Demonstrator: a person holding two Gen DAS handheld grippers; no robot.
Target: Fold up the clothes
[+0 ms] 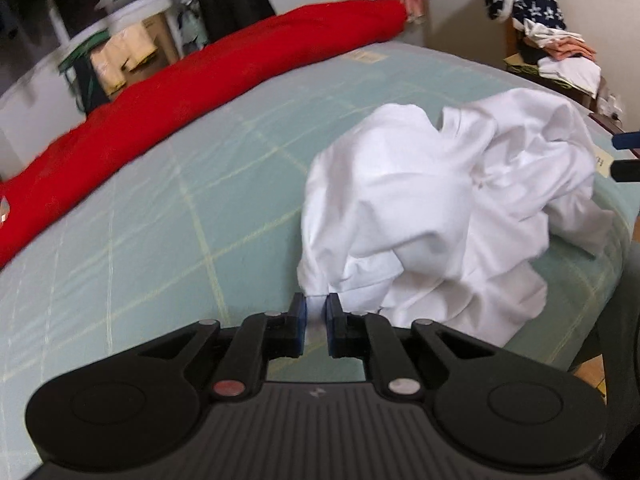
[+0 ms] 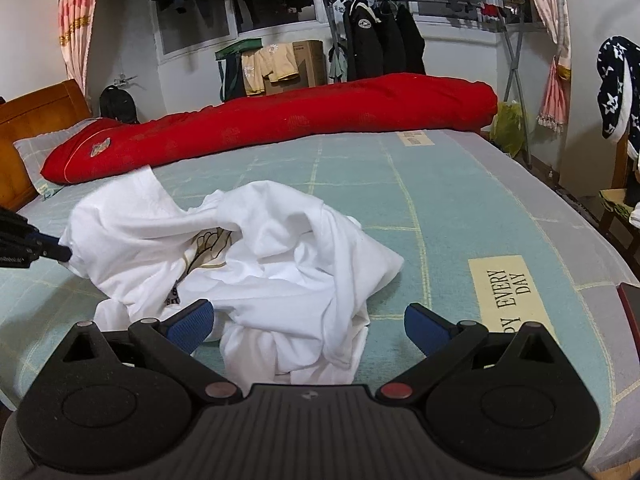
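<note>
A crumpled white T-shirt [image 1: 448, 216] lies in a heap on the pale green bed cover [image 1: 168, 216]. My left gripper [image 1: 316, 312] is shut on a strip of the shirt's edge, which shows white between its blue pads. From the right wrist view the same white T-shirt [image 2: 256, 252] shows a printed drawing in its folds, and the left gripper [image 2: 56, 250] pinches its left edge. My right gripper [image 2: 308, 326] stands open, low over the near part of the heap, with cloth lying between its fingers and neither pad pressing on it.
A long red quilt roll [image 2: 304, 120] lies across the far side of the bed. A wooden headboard [image 2: 32, 120] is at the left. Clothes racks and hanging garments [image 2: 380, 40] stand behind. A chair with piled clothes [image 1: 560, 56] stands past the bed's corner.
</note>
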